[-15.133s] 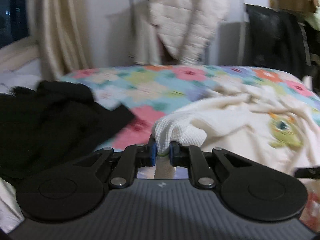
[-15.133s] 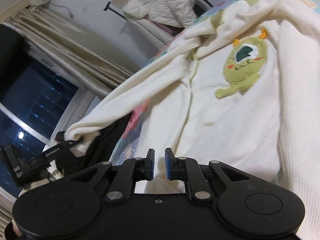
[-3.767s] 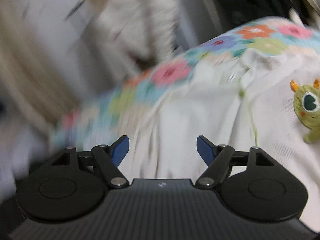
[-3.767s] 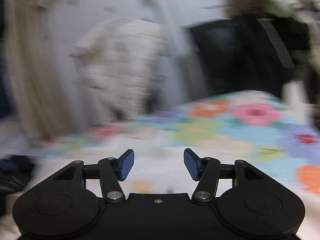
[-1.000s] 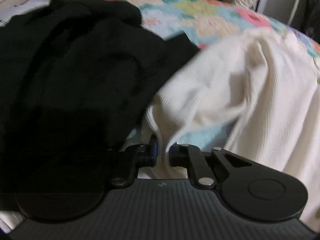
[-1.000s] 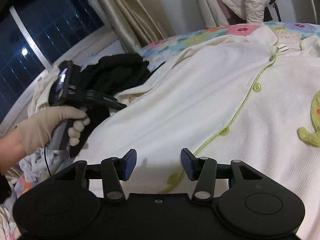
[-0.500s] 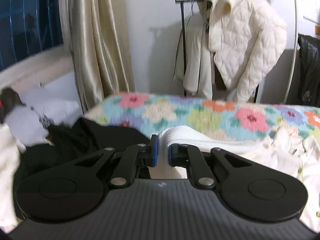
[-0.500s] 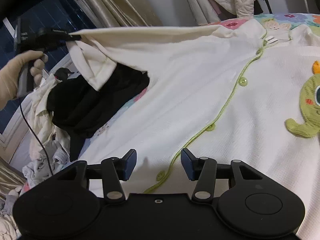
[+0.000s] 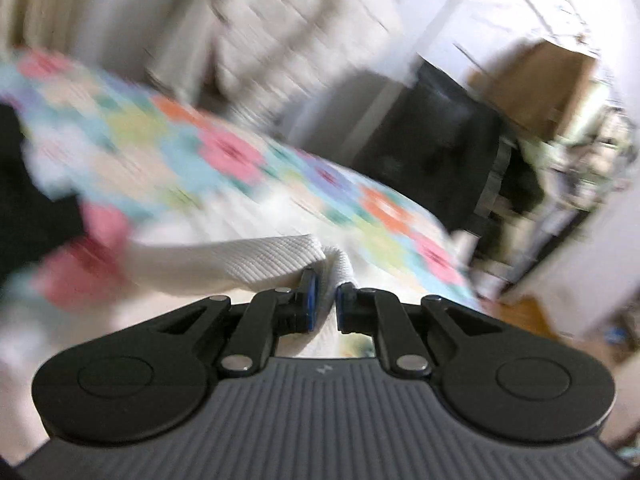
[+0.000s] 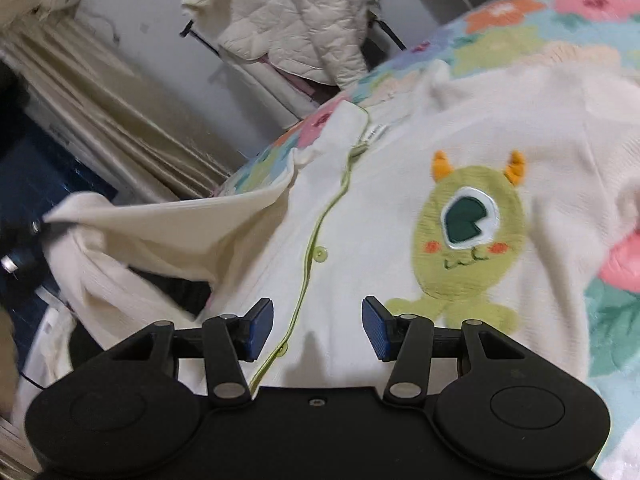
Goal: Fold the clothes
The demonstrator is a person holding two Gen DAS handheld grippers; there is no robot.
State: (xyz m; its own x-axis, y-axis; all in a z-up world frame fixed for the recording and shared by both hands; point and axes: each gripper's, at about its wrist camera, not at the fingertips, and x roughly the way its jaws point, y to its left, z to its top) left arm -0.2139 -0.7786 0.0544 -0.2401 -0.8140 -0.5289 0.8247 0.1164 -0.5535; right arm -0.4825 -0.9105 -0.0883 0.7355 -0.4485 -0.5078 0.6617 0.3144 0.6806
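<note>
A cream cardigan [image 10: 380,216] with green piping, green buttons and a green one-eyed monster patch [image 10: 468,232] lies spread on a floral bedspread [image 10: 520,20]. My left gripper [image 9: 324,304] is shut on the cuff of its sleeve [image 9: 248,260]; in the right wrist view that sleeve [image 10: 160,232] stretches taut and lifted to the left, over the cardigan's left side. My right gripper [image 10: 318,330] hovers open just above the cardigan's front, its fingers astride the button line, holding nothing. The left wrist view is blurred by motion.
A black garment [image 10: 188,292] lies under the lifted sleeve at the bed's left; it also shows as a black garment [image 9: 24,184] at the left edge. A cream quilted jacket [image 10: 288,16] hangs on a rack behind, beside beige curtains [image 10: 112,120]. Dark clutter [image 9: 440,152] stands past the bed's far end.
My left gripper, still shut on the sleeve cuff, has swung fast to the right over the bed. The right gripper has moved in toward the monster patch and stays open.
</note>
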